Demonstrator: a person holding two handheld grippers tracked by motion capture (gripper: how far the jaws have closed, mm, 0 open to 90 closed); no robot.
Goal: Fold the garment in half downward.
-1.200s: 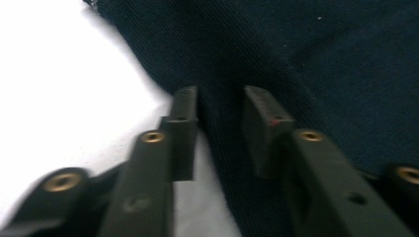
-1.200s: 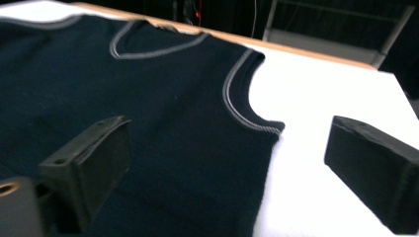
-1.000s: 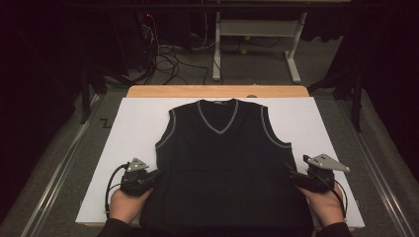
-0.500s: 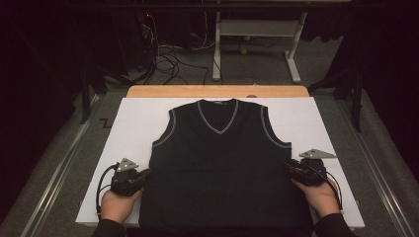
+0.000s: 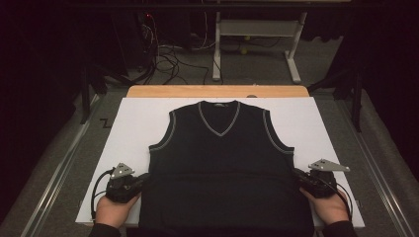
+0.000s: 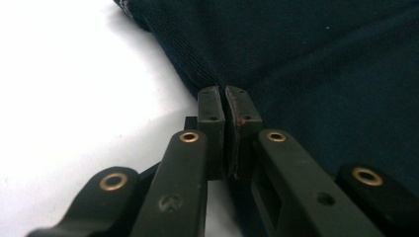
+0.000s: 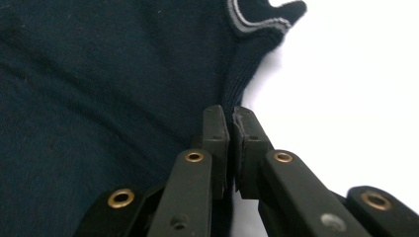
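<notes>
A dark navy sleeveless V-neck vest [image 5: 222, 168] with pale trim lies flat, front up, on a white board [image 5: 133, 128]. My left gripper [image 5: 144, 177] is at the vest's lower left side edge. In the left gripper view the pads [image 6: 225, 94] are pressed together on the edge of the knit [image 6: 321, 64]. My right gripper [image 5: 298, 175] is at the lower right side edge. Its jaws have just been closing, and in the right gripper view they [image 7: 231, 113] pinch the folded side seam of the vest [image 7: 108, 74]. A faint crease runs across the vest between the two grippers.
The board rests on a wooden table [image 5: 217, 91] whose far edge shows behind it. Metal rails [image 5: 54, 173] run along both sides. Beyond the table stand a white metal frame [image 5: 257, 29] and tangled cables [image 5: 168, 54] on the grey floor.
The right gripper has shifted slightly and closed on the vest's right edge. The left gripper has slid a little outward to the left, still shut on the left edge.
</notes>
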